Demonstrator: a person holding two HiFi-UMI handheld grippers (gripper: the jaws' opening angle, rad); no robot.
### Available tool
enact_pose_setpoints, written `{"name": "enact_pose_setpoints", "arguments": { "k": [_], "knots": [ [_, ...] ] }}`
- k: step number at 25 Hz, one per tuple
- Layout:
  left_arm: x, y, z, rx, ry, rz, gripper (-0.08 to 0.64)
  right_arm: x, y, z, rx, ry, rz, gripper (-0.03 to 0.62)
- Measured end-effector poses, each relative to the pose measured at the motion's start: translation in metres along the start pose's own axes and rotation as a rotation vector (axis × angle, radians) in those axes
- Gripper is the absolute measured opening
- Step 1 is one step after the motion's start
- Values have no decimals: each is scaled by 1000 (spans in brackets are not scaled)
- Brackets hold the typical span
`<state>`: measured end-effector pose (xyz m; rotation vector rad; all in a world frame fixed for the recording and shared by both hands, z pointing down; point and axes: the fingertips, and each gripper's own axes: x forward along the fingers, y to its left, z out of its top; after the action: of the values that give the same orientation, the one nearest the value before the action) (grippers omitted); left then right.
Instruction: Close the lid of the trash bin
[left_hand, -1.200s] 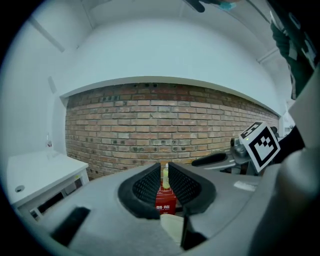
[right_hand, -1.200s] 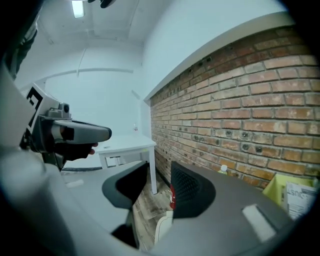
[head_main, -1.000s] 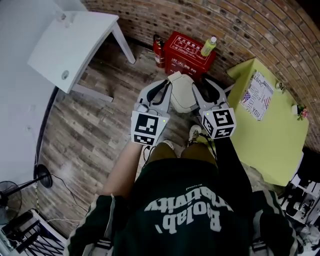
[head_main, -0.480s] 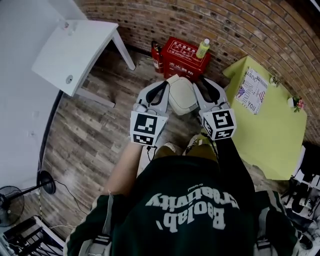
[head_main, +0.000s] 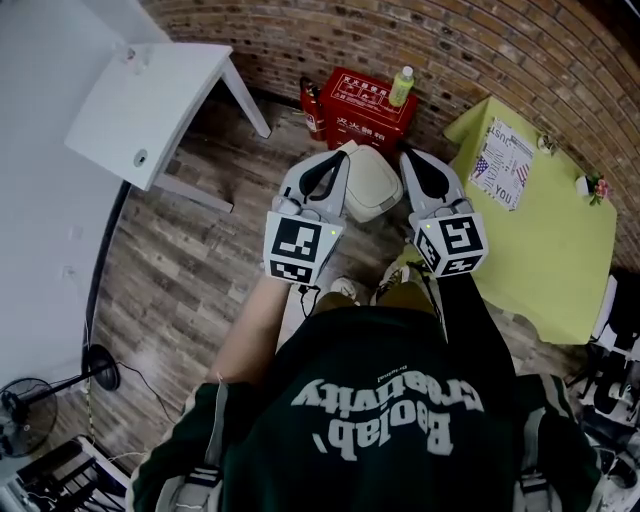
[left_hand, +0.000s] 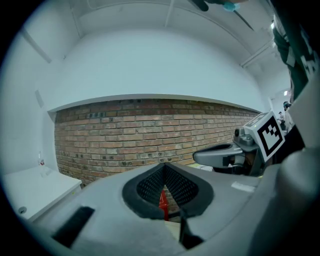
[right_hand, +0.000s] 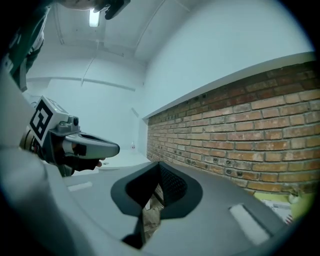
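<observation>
A white table (head_main: 150, 90) is seen at the far left, by the white wall. Lower down at the left edge, a small fan (head_main: 18, 412) is seen on the wood floor (head_main: 190, 260).

Next, the left gripper (head_main: 338, 162) is held out over the floor, just to the left of the trash bin (head_main: 372, 190). Its jaws are pressed tight together, and nothing is held between them.

The trash bin is found in the middle, on the floor between the two grippers and in front of the person's feet. It is cream in colour and is seen from above. Its lid looks to be down, but this cannot be told for sure.

Behind the bin, a red box (head_main: 355, 100) is set against the brick wall (head_main: 480, 50), with a fire extinguisher (head_main: 312, 105) beside it and a bottle (head_main: 401, 86) stood on top.

The right gripper (head_main: 410, 160) is held just to the right of the bin. Its jaws are squeezed together too, with nothing in them.

At the far right, a yellow-green table (head_main: 545, 250) is seen, and a printed paper (head_main: 500, 165) is laid on it.
</observation>
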<state>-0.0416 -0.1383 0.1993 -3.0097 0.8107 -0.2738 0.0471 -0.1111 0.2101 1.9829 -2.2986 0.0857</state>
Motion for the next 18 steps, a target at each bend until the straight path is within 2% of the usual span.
{"name": "enact_pose_setpoints", "arguments": {
  "k": [10, 14, 18],
  "knots": [
    [-1, -6, 5, -1, -11, 8, 6, -12, -1, 7, -37, -31, -7, 12],
    [-4, -3, 5, -16, -14, 11, 6, -13, 4, 6, -89, -24, -22, 11],
    [-5, -1, 1, -23, -6, 16, 6, -13, 2, 3, -90, -17, -35, 12]
  ]
}}
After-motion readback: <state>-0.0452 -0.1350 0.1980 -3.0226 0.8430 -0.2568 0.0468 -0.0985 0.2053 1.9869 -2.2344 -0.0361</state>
